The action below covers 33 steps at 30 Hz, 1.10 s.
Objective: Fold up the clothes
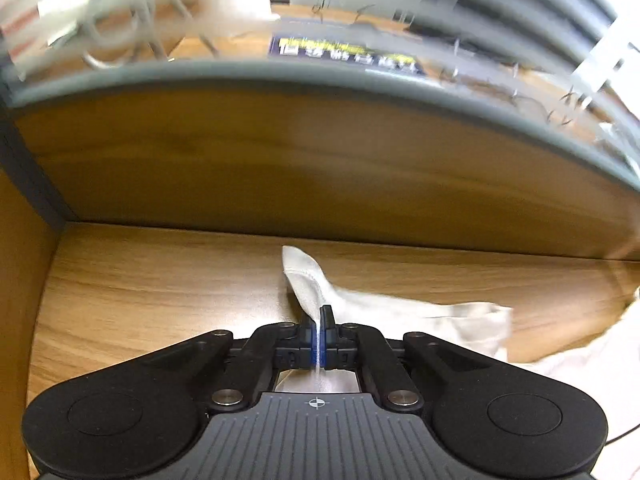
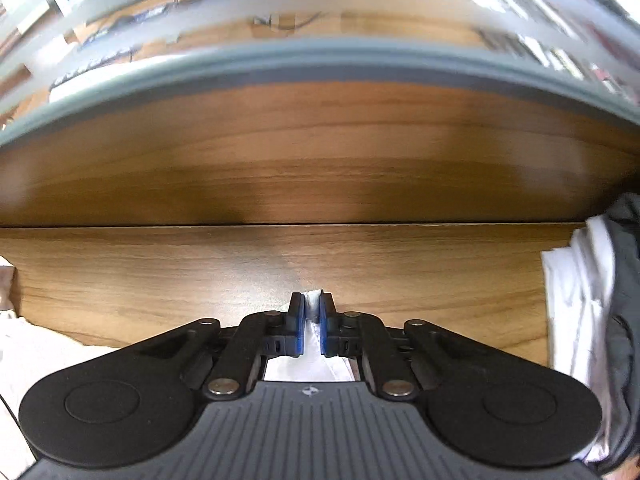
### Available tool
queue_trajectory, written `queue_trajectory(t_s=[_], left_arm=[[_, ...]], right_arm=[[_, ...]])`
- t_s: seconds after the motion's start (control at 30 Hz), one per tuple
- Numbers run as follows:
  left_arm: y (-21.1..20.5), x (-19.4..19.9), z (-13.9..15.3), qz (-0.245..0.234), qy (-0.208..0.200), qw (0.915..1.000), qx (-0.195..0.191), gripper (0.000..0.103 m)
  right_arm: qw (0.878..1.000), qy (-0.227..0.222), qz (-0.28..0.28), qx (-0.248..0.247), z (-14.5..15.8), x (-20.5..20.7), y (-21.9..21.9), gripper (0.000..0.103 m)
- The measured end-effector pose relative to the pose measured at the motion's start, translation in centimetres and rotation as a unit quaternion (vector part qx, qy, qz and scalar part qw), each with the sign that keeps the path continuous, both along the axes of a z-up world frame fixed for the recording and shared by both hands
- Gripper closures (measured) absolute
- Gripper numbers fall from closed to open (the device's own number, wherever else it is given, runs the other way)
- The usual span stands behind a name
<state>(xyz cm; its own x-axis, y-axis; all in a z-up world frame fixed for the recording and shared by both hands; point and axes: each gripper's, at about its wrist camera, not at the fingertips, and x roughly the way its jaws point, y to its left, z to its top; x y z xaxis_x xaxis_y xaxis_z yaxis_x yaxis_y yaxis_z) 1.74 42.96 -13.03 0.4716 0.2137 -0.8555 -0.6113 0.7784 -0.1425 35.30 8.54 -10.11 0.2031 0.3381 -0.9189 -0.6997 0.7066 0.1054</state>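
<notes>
A white garment [image 1: 400, 312] lies on the wooden desk [image 1: 160, 288], one pointed corner sticking up toward the back panel. My left gripper [image 1: 320, 316] is shut on a thin fold of this white cloth, which runs as a pale strip between the blue pads. In the right wrist view my right gripper [image 2: 313, 304] is shut on another edge of white garment [image 2: 314, 300], the cloth bunched between its pads and hanging below them. More of the pale cloth [image 2: 36, 344] spreads at the lower left of that view.
A wooden back panel [image 2: 320, 160] with a grey rim [image 2: 320, 60] closes the desk's far side, and a side wall [image 1: 24, 260] stands at the left. A pile of white and dark grey clothes [image 2: 592, 300] sits at the right edge.
</notes>
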Motion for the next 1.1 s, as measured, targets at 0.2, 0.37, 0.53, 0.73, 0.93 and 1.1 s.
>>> queue_trajectory(t_s=[0.2,0.37,0.53,0.73,0.93,1.1], left_arm=[[-2.7,-3.7,4.1,-0.011,-0.036,0.9993,0.006,0.099],[-5.9,-7.2,6.9,-0.033,-0.046,0.9981,0.024,0.099],[-8.5,-10.5,8.8,-0.050,-0.048,0.9970,0.035,0.099],[-12.6,-14.9,6.9,-0.054,-0.035,0.9971,0.040,0.099],[-14.6,-18.0,3.1,-0.051,-0.001,0.9980,0.036,0.099],[-15.2,-18.6,1.0,-0.047,0.021,0.9978,0.042,0.099]], right_arm=[[0.999,-0.011,-0.018,0.031,2.9,-1.5,-3.5,0.095],[0.998,-0.017,-0.028,0.048,5.2,-4.2,-7.4,0.095],[0.998,-0.020,-0.039,0.054,6.2,-7.3,-11.4,0.095],[0.997,-0.016,-0.060,0.053,5.8,-11.0,-16.2,0.095],[0.997,-0.003,-0.071,0.031,3.1,-14.4,-18.9,0.095],[0.997,-0.003,-0.075,0.004,0.5,-16.4,-19.9,0.095]])
